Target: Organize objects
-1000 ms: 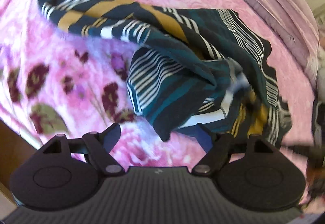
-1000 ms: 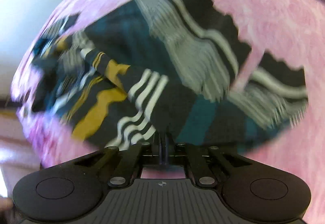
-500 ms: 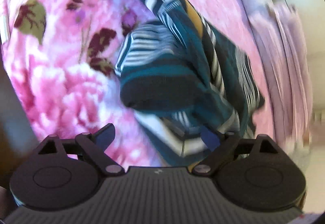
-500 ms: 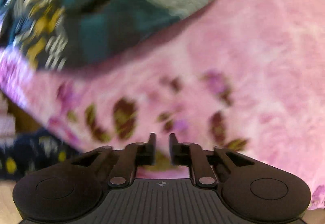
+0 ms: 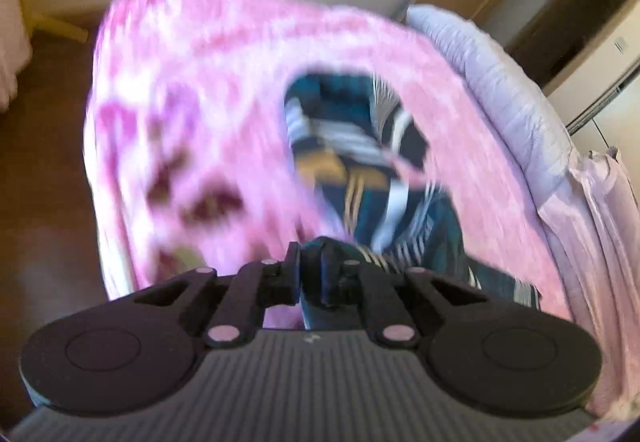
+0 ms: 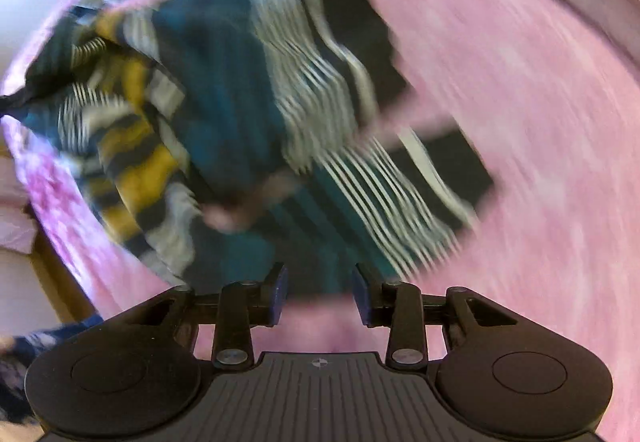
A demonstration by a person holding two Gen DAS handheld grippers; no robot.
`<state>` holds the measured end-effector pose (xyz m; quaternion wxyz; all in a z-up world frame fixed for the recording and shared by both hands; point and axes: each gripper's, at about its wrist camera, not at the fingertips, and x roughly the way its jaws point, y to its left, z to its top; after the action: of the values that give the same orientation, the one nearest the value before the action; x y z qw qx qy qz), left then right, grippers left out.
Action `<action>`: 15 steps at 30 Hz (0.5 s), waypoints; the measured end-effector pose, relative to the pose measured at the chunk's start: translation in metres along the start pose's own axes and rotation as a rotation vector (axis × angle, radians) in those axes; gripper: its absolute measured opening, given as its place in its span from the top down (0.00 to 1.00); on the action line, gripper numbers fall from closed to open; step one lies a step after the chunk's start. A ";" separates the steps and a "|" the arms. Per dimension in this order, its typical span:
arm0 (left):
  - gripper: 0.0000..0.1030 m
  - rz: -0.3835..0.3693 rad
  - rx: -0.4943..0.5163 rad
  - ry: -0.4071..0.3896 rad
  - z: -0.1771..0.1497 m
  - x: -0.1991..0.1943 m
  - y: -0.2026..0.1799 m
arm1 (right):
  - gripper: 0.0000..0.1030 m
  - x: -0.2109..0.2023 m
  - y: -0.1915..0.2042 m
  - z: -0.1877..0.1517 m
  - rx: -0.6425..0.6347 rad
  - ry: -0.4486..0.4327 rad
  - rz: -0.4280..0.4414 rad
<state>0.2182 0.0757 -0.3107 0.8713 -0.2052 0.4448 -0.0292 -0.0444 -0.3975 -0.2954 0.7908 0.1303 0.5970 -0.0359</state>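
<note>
Having just closed, left gripper (image 5: 310, 274) clamped on striped cloth (image 5: 360, 145) atop pink blanket (image 5: 192, 81); right gripper (image 6: 319, 292) newly parted, empty.

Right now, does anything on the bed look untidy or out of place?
Yes. The teal, black and mustard striped cloth lies crumpled and bunched on the pink floral blanket, not folded flat. One end is pinched in the left tool.

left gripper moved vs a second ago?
Yes. The left gripper has tilted up toward the bed's far edge, jaws just closed on the striped cloth.
</note>
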 end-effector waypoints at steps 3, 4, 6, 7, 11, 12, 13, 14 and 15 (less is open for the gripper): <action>0.91 0.000 0.120 0.012 0.036 0.006 -0.007 | 0.68 0.002 0.036 0.042 -0.107 -0.055 0.086; 0.89 0.023 0.134 0.027 0.042 0.010 -0.008 | 0.68 0.002 0.048 0.053 -0.140 -0.073 0.102; 0.75 0.052 0.129 0.019 0.040 0.009 -0.006 | 0.68 0.001 0.068 0.071 -0.193 -0.106 0.133; 0.59 0.034 0.114 0.055 0.032 0.008 -0.004 | 0.68 -0.001 0.075 0.076 -0.213 -0.121 0.151; 0.34 -0.024 -0.070 0.202 -0.034 0.002 0.011 | 0.67 -0.006 0.084 0.083 -0.265 -0.138 0.168; 0.28 -0.034 -0.132 0.241 -0.057 0.002 0.011 | 0.67 -0.007 0.082 0.082 -0.272 -0.131 0.154; 0.17 -0.029 -0.169 0.262 -0.074 0.003 0.010 | 0.67 -0.007 0.077 0.081 -0.274 -0.124 0.143; 0.15 -0.009 -0.198 0.279 -0.092 0.007 0.008 | 0.67 -0.007 0.071 0.078 -0.271 -0.115 0.135; 0.15 0.005 -0.223 0.294 -0.110 0.014 0.003 | 0.67 -0.007 0.064 0.075 -0.265 -0.103 0.121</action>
<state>0.1397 0.0391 -0.3795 0.7689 -0.2929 0.5683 -0.0072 0.0373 -0.3555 -0.2592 0.8313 0.0587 0.5462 0.0843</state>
